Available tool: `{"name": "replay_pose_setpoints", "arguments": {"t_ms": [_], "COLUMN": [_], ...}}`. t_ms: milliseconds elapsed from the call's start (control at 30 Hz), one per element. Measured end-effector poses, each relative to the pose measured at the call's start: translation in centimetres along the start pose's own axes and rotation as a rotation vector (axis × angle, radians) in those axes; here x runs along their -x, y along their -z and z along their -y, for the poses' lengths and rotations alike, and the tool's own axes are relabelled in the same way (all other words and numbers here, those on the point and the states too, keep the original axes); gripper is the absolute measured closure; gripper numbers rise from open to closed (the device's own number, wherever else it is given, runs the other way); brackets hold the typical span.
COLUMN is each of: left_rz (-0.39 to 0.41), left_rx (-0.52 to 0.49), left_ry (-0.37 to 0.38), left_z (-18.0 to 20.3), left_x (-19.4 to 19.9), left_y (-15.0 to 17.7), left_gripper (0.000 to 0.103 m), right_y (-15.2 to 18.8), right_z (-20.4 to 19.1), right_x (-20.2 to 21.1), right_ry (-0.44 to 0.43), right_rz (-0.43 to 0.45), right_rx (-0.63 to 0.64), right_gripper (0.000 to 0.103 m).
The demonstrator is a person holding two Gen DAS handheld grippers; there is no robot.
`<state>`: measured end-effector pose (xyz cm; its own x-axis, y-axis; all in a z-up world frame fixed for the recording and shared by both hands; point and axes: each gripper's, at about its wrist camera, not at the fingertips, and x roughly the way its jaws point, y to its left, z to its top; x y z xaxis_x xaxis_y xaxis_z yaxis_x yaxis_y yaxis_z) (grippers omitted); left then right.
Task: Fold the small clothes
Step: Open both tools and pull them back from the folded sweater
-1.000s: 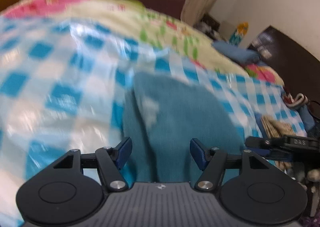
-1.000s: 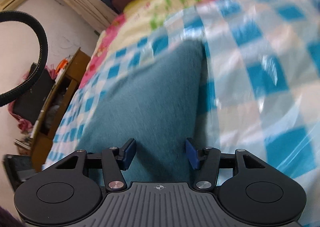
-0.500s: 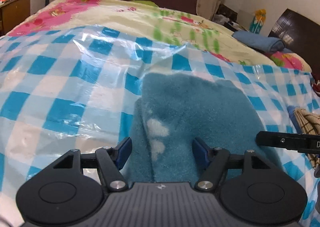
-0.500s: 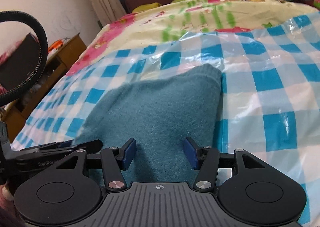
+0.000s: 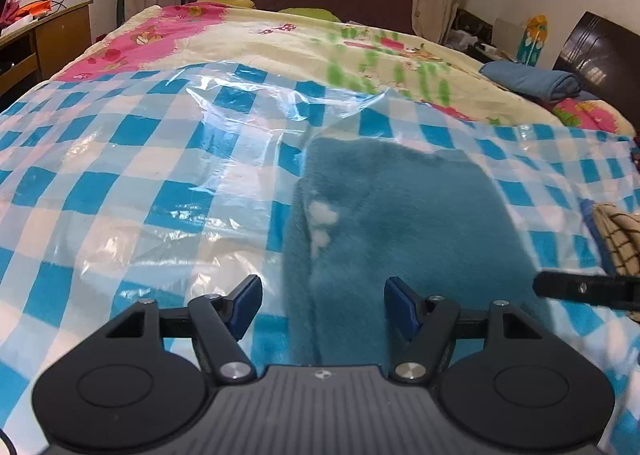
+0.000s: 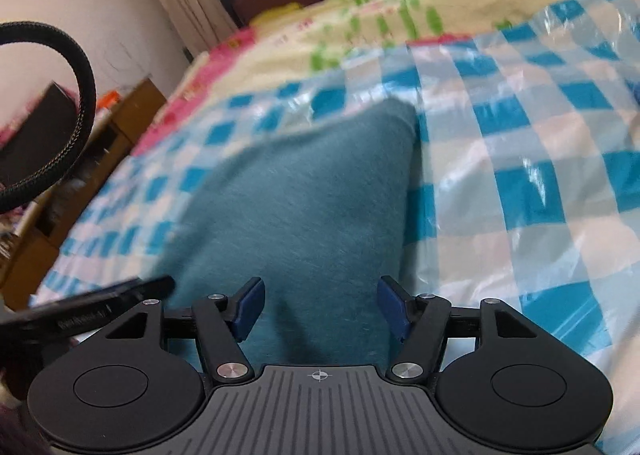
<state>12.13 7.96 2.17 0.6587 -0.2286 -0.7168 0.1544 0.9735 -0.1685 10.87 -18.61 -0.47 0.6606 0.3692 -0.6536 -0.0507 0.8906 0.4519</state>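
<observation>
On checked sheet (image 5: 120, 159): folded teal garment (image 5: 400, 215); beyond, rolled blue cloth (image 5: 532, 81).

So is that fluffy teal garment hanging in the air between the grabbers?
No, the teal garment lies flat on the blue-checked plastic sheet covering the bed, and neither pair of jaws presses on it.

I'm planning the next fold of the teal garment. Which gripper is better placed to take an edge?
Probably left: the left gripper straddles the teal garment's side edge; the right gripper, jaws opening, faces mid-cloth.
</observation>
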Motion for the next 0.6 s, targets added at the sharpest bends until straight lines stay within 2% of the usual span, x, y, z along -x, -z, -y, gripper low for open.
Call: {"name": "replay_pose_setpoints", "arguments": {"t_ms": [100, 233, 267, 333, 600], "left_rz": [-0.028, -0.076, -0.087, -0.104, -0.146], "left_rx": [0.01, 0.032, 0.035, 0.018, -0.015], "left_ry": [-0.046, -0.028, -0.02, -0.041, -0.07], "left_z": [0.9, 2.3, 2.6, 3.5, 5.3], "left_x": [1.2, 2.1, 2.2, 2.5, 2.4], "left_y": [1.6, 4.3, 4.7, 5.5, 7.6], "left_gripper": [0.028, 0.027, 0.023, 0.017, 0.012], "right_y": [0.8, 3.3, 3.9, 5.1, 7.4], "right_z": [-0.6, -0.7, -0.7, -0.9, -0.3], "right_x": [1.2, 1.4, 1.4, 1.8, 2.8], "right_ry": [-0.016, -0.027, -0.027, -0.013, 0.022], "right_rz": [0.015, -0.031, -0.044, -0.04, -0.072], "right_rx": [0.017, 0.003, -0.001, 0.015, 0.003], "right_gripper": [0.039, 0.039, 0.039, 0.039, 0.039]}}
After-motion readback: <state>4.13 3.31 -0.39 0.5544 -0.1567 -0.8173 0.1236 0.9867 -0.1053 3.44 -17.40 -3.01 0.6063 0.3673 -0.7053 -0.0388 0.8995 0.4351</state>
